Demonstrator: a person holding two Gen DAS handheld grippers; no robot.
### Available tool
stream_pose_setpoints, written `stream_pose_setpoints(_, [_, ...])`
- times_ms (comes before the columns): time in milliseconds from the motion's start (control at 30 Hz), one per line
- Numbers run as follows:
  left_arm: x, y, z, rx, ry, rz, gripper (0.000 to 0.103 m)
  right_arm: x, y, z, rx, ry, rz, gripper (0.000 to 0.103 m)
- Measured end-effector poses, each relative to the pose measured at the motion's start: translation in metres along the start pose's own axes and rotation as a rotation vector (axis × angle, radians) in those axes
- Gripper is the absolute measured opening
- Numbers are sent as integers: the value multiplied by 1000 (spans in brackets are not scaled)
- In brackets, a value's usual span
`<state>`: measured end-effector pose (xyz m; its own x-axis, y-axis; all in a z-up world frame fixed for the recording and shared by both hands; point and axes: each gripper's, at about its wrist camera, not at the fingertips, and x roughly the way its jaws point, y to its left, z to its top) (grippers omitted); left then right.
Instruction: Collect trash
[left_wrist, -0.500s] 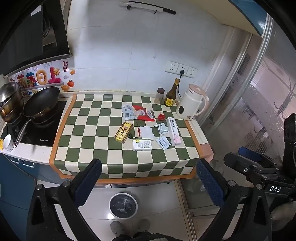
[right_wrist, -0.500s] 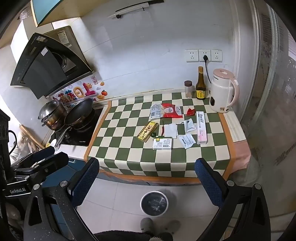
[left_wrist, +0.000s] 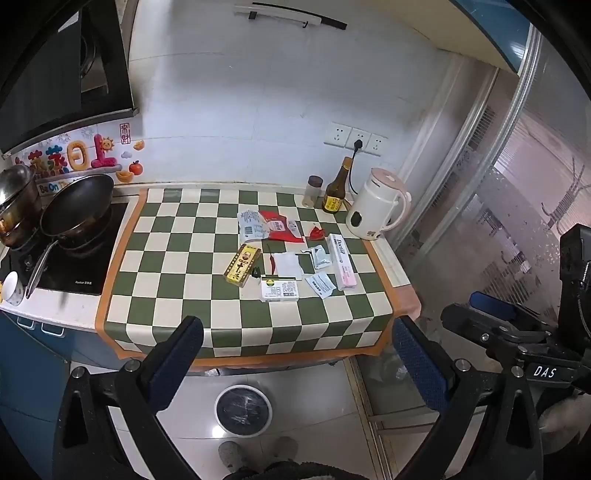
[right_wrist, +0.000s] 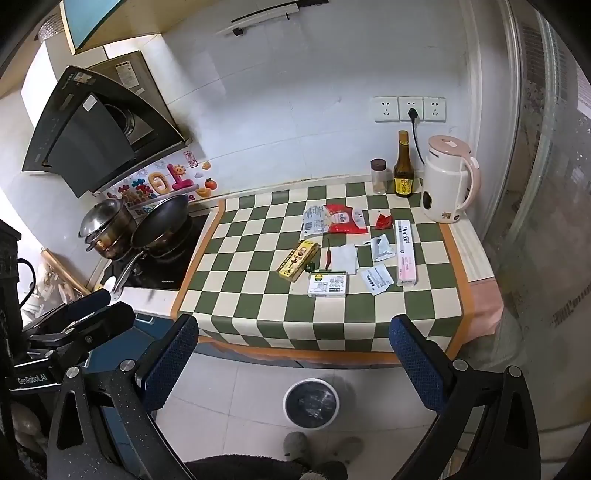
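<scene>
You see a green-and-cream checked cloth (left_wrist: 207, 295) with orange trim, a red wrapper (left_wrist: 280, 227), a yellow box (left_wrist: 242, 264), a pink-and-white box (left_wrist: 342, 261).

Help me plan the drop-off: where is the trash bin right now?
The trash bin stands on the floor tiles in front of the checkered counter, below its front edge, low and central in both wrist views, just beyond the person's slippers.

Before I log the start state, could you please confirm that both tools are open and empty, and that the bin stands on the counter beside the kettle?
Not quite: the bin stands on the floor in front of the counter, as the right wrist view shows. The kettle is on the counter. The rest holds: the left tool and right tool are both open and empty.
</scene>
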<state>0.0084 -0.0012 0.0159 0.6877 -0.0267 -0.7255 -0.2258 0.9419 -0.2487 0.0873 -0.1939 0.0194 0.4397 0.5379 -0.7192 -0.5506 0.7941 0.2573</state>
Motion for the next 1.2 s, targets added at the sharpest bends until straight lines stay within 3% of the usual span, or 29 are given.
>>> stream_pose_setpoints(1200, [1, 5, -10, 10, -6, -2, 103, 9, 13, 0, -20, 31, 21, 103])
